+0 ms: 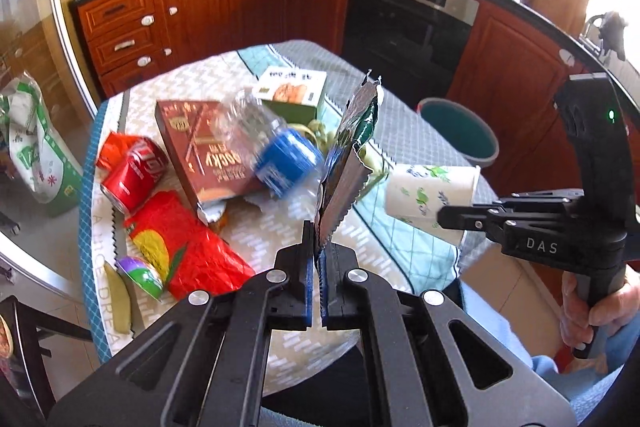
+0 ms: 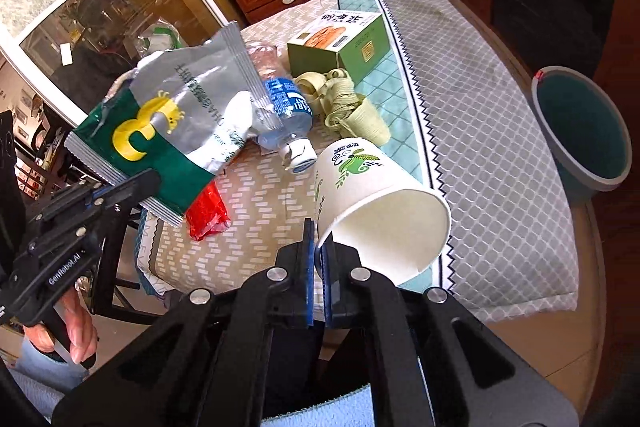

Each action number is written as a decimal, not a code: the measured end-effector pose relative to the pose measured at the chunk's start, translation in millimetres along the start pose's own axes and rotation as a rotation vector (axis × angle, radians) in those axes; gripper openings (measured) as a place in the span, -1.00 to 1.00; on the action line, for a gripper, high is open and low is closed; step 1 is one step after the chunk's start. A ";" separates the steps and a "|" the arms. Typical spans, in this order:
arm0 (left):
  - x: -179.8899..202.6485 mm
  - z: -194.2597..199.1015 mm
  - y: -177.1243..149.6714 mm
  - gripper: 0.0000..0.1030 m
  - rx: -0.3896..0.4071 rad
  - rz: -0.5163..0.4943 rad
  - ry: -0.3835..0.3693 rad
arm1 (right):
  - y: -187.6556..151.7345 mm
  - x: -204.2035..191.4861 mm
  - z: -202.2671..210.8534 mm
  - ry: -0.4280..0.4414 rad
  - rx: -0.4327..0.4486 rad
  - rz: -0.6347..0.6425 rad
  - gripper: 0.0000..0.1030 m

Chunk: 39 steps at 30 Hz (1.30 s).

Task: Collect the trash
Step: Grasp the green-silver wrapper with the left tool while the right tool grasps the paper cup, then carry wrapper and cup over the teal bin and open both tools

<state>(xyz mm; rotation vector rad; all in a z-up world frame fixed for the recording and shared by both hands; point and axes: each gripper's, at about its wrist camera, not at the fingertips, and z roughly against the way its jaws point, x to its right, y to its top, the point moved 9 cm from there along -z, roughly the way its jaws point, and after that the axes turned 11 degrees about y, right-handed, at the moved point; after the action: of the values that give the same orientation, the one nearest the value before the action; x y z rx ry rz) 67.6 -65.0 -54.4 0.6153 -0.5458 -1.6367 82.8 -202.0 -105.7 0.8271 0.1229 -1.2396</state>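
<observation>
The left gripper pinches a snack wrapper by its edge, the right gripper a paper cup by its rim, both raised above the table's near edge, probably bound for the bin beside its right edge.

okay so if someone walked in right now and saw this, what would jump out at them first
Probably both claws already holding trash above the cluttered table: the left claw is shut on a silver and green snack wrapper, and the right claw pinches the rim of a white paper cup. Beyond the table's far edge, a teal bin stands open on the floor.
</observation>
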 end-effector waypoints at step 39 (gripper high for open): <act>330.1 -232.5 128.6 -0.94 -0.294 -0.297 -0.329 | 91.4 359.4 70.9 -0.241 0.123 -0.517 -0.93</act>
<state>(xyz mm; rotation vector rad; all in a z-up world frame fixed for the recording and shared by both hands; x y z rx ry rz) 278.9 -412.8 -172.7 0.2145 -0.4505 -2.0722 266.8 -520.1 -192.5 0.7681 0.0661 -1.8399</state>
